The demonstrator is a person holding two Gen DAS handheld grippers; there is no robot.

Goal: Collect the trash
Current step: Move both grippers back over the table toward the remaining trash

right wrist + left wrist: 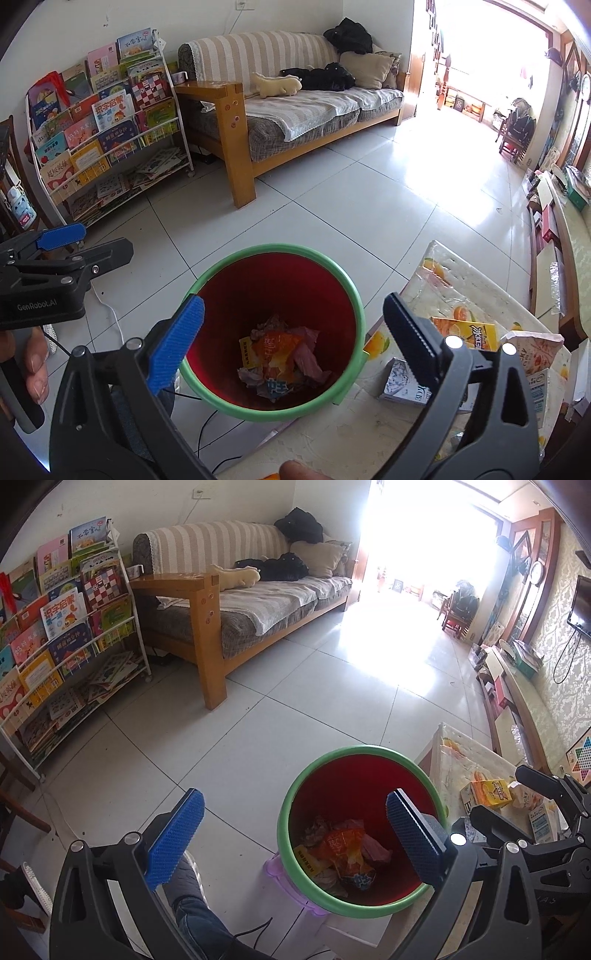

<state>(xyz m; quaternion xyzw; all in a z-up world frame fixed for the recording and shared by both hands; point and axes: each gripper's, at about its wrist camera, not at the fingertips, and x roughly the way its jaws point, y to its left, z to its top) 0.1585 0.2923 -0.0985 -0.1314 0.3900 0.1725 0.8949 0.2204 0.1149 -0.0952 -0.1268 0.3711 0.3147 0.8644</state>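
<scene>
A bin with a green rim (273, 249) and red inside stands beside the table, holding crumpled wrappers (284, 354), one orange. My right gripper (293, 343) hangs open above the bin's mouth, nothing between its blue pads (177, 347). In the left wrist view my left gripper (295, 834) is open and empty too, at the left side of the bin (369, 753), one pad over the floor and one over the rim. On the table lie a yellow drink box (465, 332), a pink-and-white carton (532, 347), a silver box (402, 380) and a blue-and-white carton (543, 391).
The table (465, 280) wears a fruit-print cloth, right of the bin. The bin rests on a purple stool (275, 871). A person's jeans leg (199, 915) is below left. A wooden sofa (258, 602) and book rack (66, 635) stand behind, across white tiles. A cable (107, 306) trails on the floor.
</scene>
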